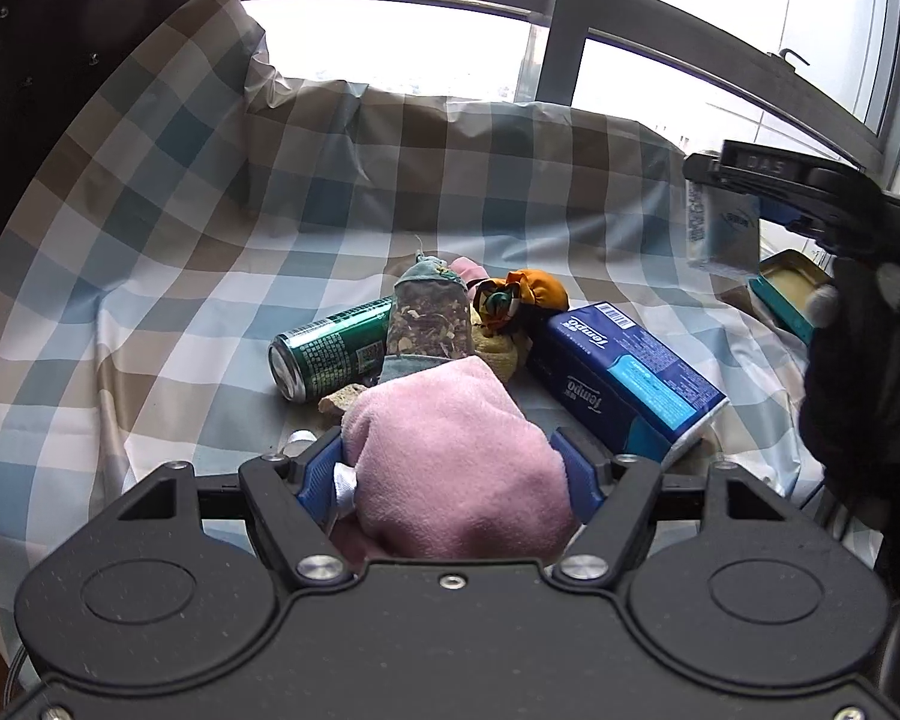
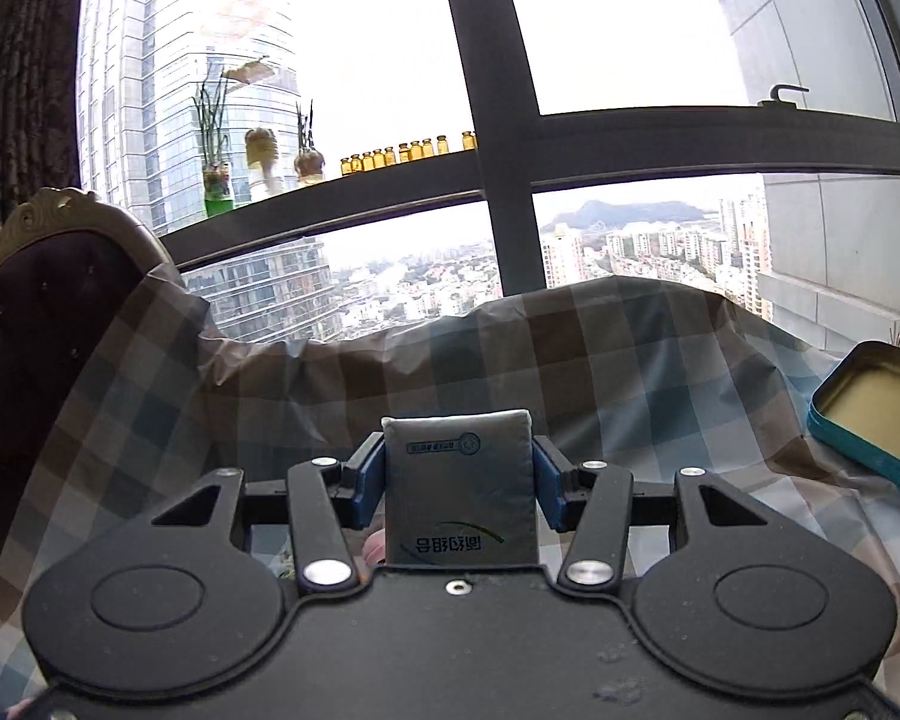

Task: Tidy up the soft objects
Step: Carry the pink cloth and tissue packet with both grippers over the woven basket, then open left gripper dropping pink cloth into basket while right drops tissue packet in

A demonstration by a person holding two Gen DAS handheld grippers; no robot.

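My left gripper (image 1: 450, 468) is shut on a pink plush cloth (image 1: 450, 456), whose bulk fills the gap between the blue pads. Beyond it on the checked cloth lie a mesh sachet of dried bits (image 1: 429, 318), an orange and green fabric ball (image 1: 519, 297), a yellow sponge (image 1: 498, 348) and a blue tissue pack (image 1: 624, 375). My right gripper (image 2: 459, 474) is shut on a small grey tissue packet (image 2: 462, 480), held up in the air. In the left wrist view that right gripper (image 1: 726, 222) hangs at the right with the white packet (image 1: 723, 228), a dark gloved hand behind it.
A green drink can (image 1: 330, 345) lies on its side left of the sachet, a stone (image 1: 342, 399) before it. An open teal tin (image 2: 876, 414) sits at the right edge. A dark chair back (image 2: 42, 324) rises on the left; a window sill with small amber bottles (image 2: 402, 153) lies beyond.
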